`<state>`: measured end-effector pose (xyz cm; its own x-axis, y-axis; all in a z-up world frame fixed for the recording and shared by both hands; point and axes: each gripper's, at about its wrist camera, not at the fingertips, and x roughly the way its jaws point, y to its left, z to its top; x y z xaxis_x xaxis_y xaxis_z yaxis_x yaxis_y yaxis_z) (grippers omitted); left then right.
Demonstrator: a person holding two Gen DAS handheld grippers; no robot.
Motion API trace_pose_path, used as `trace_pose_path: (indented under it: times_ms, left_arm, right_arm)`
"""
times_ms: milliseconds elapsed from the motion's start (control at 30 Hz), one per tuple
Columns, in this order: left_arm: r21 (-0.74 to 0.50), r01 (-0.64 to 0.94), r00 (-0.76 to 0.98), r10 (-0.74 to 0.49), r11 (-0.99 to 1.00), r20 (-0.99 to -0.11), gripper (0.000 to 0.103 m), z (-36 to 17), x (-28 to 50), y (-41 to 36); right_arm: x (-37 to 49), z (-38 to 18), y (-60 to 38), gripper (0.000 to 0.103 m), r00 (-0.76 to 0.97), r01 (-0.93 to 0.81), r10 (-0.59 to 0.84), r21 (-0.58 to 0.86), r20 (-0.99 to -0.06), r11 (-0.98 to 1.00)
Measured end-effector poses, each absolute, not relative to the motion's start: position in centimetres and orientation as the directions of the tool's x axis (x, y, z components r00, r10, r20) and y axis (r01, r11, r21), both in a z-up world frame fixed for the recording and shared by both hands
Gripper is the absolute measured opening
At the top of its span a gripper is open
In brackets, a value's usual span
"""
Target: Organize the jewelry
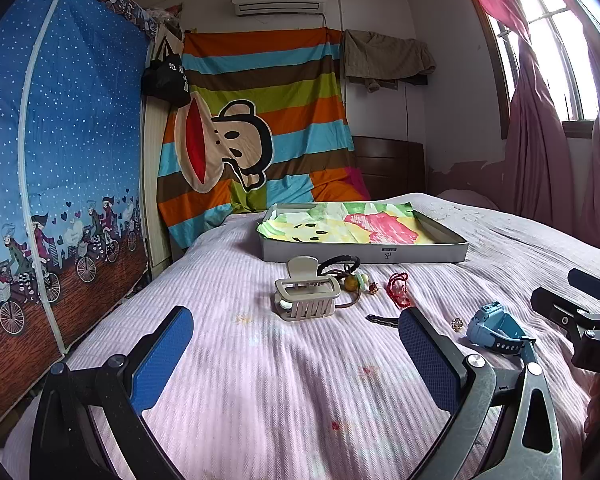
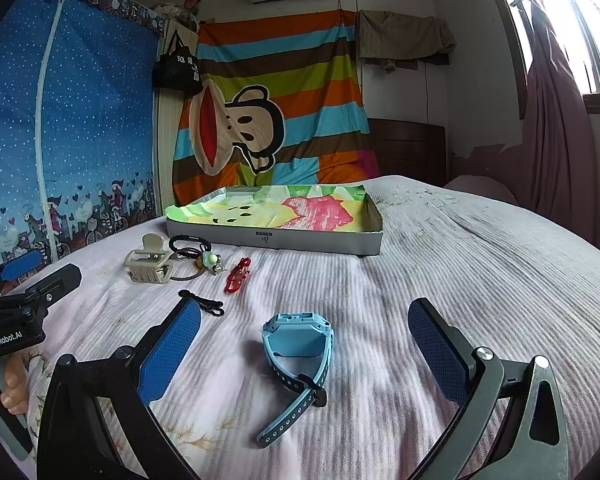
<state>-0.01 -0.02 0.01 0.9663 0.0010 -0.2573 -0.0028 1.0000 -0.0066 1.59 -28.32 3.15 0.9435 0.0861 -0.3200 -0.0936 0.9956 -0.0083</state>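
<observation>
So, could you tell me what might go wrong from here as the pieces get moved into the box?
1. The blue watch has a long loose strap that may snag or slip from the open right gripper.
2. The hair clip, hair ties and red cord lie close together, so lifting one could drag another short of the box.

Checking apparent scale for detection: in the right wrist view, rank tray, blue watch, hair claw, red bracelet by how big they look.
1. tray
2. blue watch, though it sits nearest the camera, which inflates it
3. hair claw
4. red bracelet
</observation>
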Motion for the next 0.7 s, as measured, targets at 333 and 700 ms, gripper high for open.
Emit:
trace_pose_path:
  times_ms: [333,700]
  left_arm:
    - [-0.006,-0.003,0.966,0.001,1.000,-0.258,0.103,0.01,-0.01,-0.01]
    - [-0.005,-0.003,0.966,0.002,1.000,-0.258,0.103,0.01,-0.01,-0.01]
  right_arm:
    - [1.27,3.36,-28.26,0.102,0.945,-0.094,0.087,-0.009,-0.317,0.996]
    - [1.25,3.33,-28.28,0.102,0.945,-0.095,0.087,-0.008,-0.316,0.995]
